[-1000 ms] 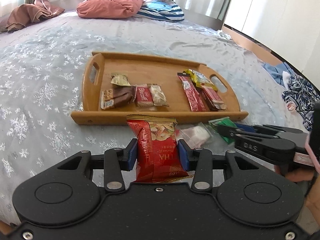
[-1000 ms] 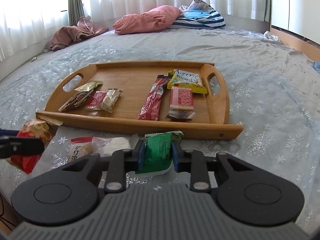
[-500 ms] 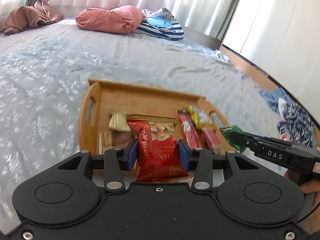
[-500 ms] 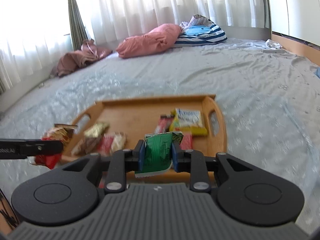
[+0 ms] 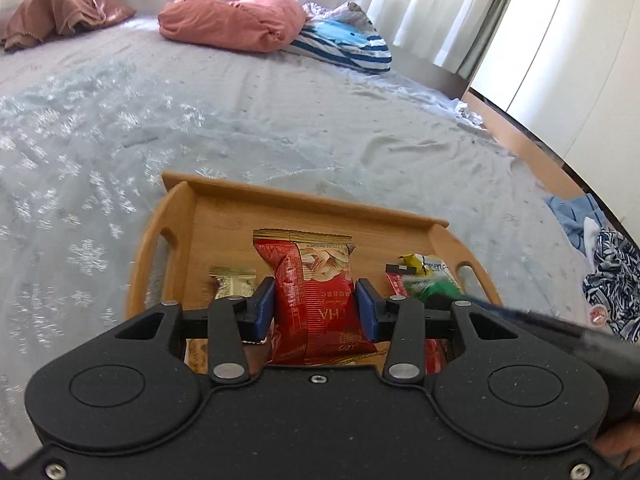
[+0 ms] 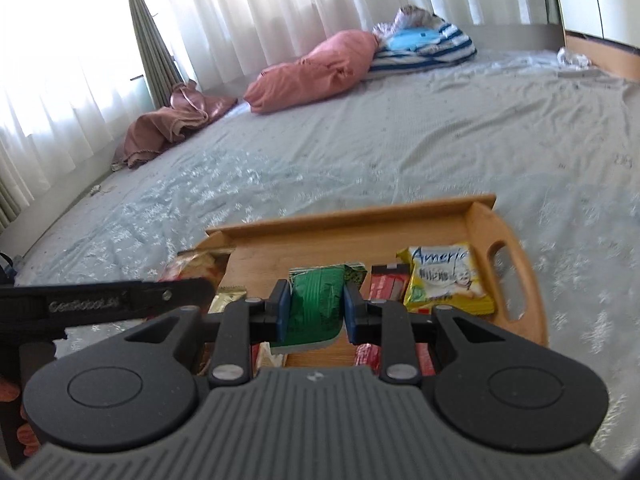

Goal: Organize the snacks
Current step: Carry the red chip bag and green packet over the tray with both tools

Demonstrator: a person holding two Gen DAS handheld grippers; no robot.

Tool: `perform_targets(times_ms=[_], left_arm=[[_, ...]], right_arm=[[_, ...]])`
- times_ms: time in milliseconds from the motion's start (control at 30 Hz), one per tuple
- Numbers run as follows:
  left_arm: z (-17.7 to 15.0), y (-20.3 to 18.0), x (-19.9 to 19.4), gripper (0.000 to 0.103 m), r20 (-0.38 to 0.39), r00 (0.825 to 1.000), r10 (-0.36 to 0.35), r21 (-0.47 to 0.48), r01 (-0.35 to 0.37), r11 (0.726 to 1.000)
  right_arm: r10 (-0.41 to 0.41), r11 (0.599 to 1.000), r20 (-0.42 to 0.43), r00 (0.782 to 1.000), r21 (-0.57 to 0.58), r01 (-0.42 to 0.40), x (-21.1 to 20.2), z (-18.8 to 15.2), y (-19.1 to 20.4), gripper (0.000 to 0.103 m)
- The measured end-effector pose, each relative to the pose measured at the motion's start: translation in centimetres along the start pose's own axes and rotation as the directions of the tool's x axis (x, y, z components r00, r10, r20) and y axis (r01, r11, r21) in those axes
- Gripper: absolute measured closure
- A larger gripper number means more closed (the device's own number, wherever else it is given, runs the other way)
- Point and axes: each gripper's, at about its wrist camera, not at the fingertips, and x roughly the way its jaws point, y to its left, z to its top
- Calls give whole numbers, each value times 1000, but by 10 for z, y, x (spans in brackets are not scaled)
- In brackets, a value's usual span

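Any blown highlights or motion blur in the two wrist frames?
Right wrist view: window clipped white, left gripper soft, green packet sharp. Left wrist view: right gripper smeared, red packet crisp, curtains bright; fisheye bends both.

The right gripper [image 6: 314,306] has its blue jaws pressed on a crinkled green foil snack packet [image 6: 318,304], held over a wooden tray with cut-out handles [image 6: 516,264]. On the tray lie a yellow packet printed with blue lettering [image 6: 444,280] and red wrappers [image 6: 390,284]. The black left gripper [image 6: 120,300] reaches in from the left, carrying a red-and-gold packet [image 6: 192,266]. The tray sits on a bed with a pale blue snowflake-patterned cover [image 6: 400,148].
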Motion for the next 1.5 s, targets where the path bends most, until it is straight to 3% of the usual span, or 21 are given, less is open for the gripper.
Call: perform_targets(times_ms=[100, 500, 767, 1500], left_arm=[[3, 1, 17, 63, 16, 1000, -18, 10, 18, 1000], [4, -5, 73, 63, -37, 997, 65, 69, -62, 996], [3, -4, 82, 63, -42, 995, 86, 73, -83, 994], [-1, -8, 89, 61, -53, 991, 121, 100, -115, 988]], right_arm=[[-9, 1000, -21, 1000, -10, 9, 12, -7, 1, 72], [-28, 997, -63, 998, -70, 23, 36, -25, 9, 72], [-35, 993, -74, 997, -116, 26, 42, -31, 14, 71], [-33, 994, -85, 996, -107, 24, 46, -34, 13, 70]])
